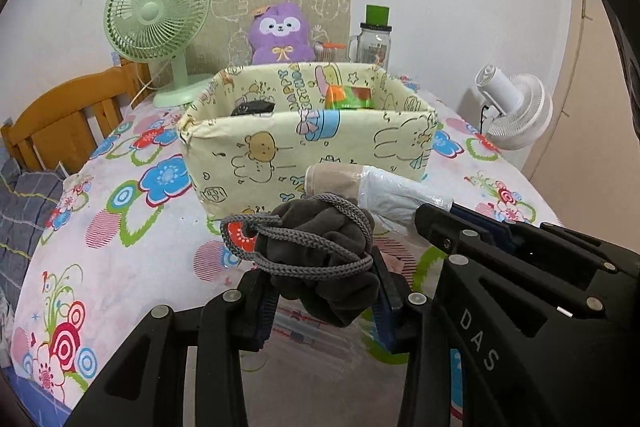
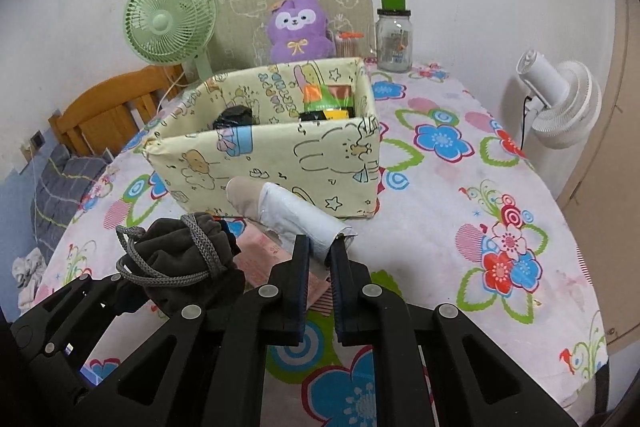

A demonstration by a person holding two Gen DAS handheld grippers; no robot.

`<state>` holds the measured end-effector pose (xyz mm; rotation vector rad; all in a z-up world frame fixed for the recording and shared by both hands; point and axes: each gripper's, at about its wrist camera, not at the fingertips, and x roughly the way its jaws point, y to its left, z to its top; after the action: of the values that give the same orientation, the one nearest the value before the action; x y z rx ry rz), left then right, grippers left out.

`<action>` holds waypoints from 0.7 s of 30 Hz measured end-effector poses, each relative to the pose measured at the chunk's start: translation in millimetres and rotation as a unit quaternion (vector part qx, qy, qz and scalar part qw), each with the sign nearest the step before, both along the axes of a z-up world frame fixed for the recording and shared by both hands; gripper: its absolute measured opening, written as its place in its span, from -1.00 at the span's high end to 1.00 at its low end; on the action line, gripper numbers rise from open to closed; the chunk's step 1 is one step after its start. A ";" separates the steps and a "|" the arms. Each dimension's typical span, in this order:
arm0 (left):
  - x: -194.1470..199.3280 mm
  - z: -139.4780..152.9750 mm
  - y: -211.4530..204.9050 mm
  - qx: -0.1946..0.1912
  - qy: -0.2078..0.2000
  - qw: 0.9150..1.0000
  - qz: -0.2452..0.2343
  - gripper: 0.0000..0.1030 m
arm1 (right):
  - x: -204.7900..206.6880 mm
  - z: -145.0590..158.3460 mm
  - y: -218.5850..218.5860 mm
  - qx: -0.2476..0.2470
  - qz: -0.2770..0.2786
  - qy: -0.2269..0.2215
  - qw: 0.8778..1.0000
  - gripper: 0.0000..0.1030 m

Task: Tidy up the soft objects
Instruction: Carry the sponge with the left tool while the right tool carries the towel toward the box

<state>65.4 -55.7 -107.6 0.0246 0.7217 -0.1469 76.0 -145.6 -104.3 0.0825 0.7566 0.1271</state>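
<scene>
Two fans, a pale green desk fan (image 1: 157,11) and a white fan (image 1: 516,107), flank the desk (image 2: 460,211) with its flowered cloth. Between them stands a cream cartoon-print fabric box (image 1: 304,143), just beyond both held things. The left hand-held gripper (image 1: 324,291) pinches a dark grey drawstring cloth pouch (image 1: 320,251). The right hand-held gripper (image 2: 320,251), pressed together, clamps a roll of white and beige plastic bags (image 2: 280,209). The box's contents are mostly hidden.

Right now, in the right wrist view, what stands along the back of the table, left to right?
Green desk fan → purple plush toy → glass jar with green lid → white fan, off the table's right edge.
</scene>
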 end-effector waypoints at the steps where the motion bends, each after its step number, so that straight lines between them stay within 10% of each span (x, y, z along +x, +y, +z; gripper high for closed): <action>1: -2.0 3.0 0.1 -0.001 -0.004 1.000 -0.001 0.21 | -1.9 2.2 -0.1 0.000 -0.001 -0.003 1.000 0.76; 21: -12.5 45.5 3.8 -0.005 -0.045 0.999 0.000 0.21 | -11.3 47.7 3.6 -0.003 -0.004 -0.043 0.999 0.76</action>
<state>52.9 -51.8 -62.1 0.0212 0.6313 -0.1480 64.7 -142.1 -56.6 0.0743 0.6713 0.1196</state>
